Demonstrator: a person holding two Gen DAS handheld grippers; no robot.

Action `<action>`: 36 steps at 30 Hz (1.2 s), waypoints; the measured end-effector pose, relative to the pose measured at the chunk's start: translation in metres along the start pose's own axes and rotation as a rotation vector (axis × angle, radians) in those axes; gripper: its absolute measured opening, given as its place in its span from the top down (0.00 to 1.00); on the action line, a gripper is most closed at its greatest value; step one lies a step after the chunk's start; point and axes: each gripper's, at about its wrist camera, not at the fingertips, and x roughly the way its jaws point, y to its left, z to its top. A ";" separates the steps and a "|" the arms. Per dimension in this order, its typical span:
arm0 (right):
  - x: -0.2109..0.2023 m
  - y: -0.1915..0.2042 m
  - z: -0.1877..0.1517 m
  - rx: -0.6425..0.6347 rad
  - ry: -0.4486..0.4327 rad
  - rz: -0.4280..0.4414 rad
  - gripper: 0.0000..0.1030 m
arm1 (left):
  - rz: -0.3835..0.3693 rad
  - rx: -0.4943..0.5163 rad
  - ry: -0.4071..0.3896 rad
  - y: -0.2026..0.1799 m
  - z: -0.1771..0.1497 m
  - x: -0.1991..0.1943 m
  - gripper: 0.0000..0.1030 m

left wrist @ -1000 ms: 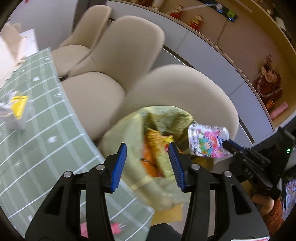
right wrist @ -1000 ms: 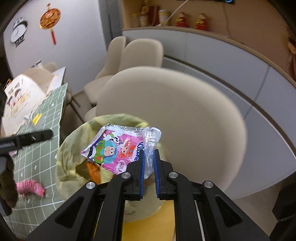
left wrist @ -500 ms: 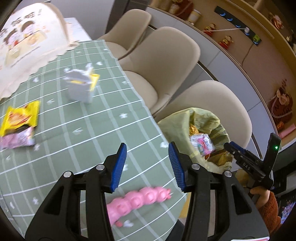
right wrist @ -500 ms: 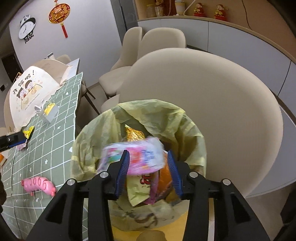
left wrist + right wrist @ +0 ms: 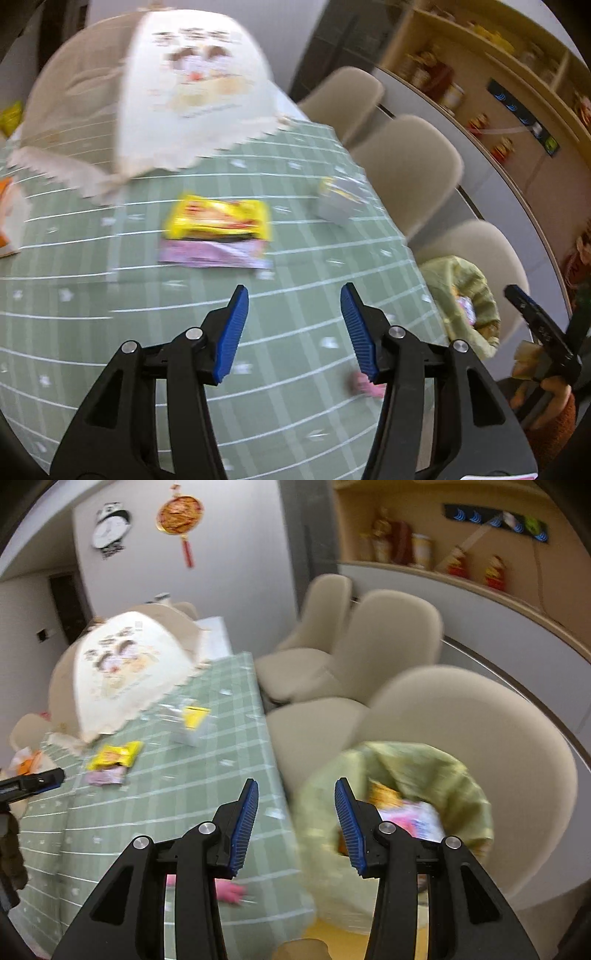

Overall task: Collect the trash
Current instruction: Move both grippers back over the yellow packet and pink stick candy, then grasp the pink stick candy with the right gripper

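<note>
Two handheld grippers are working over a dining table (image 5: 110, 317) covered in a green grid-patterned cloth, where snack litter is waiting to be collected. The left gripper (image 5: 293, 325) is hovering above the cloth with its blue-padded jaws standing apart and nothing between them; they have just been opening a little further. Ahead of it a yellow wrapper (image 5: 218, 219) is lying on the cloth, overlapping a pale purple wrapper (image 5: 212, 254); any print on either is too blurred to read. Farther right, near the table edge, a small grey-and-yellow carton (image 5: 338, 201) is sitting. A pink toy (image 5: 364, 386) is peeking out beside the left gripper's right finger.

The right gripper (image 5: 295, 825) is poised over the table's edge, its jaws having just been opening and now standing wide with nothing held. To its right, the yellow-green trash bag (image 5: 443, 771) is gaping open beside a beige chair (image 5: 498, 738), with a pink packet (image 5: 413, 819) and an orange-yellow wrapper (image 5: 384, 794) lying inside; their lettering is illegible.

At the table's far end a domed mesh food cover (image 5: 122, 672) is showing a cartoon print with characters that cannot be made out. On the wall a panda clock (image 5: 110, 526) and a red-tasselled ornament (image 5: 181, 515) are hanging.
</note>
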 end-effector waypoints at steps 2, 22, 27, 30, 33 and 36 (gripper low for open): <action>0.001 0.021 0.002 -0.025 -0.002 0.041 0.52 | 0.025 -0.027 -0.010 0.021 -0.002 -0.007 0.52; 0.058 0.144 0.007 -0.280 0.133 0.072 0.47 | -0.027 0.091 0.088 0.103 0.054 0.074 0.50; 0.068 0.137 0.006 -0.265 0.156 0.041 0.47 | -0.001 0.127 0.081 0.095 0.073 0.112 0.50; 0.069 0.130 0.007 -0.240 0.161 0.048 0.47 | -0.022 0.111 0.105 0.093 0.070 0.124 0.50; 0.068 0.126 0.008 -0.224 0.165 0.055 0.47 | -0.055 0.102 0.153 0.089 0.055 0.130 0.50; 0.067 0.126 0.005 -0.233 0.164 0.052 0.47 | -0.146 0.093 0.195 0.082 0.037 0.121 0.50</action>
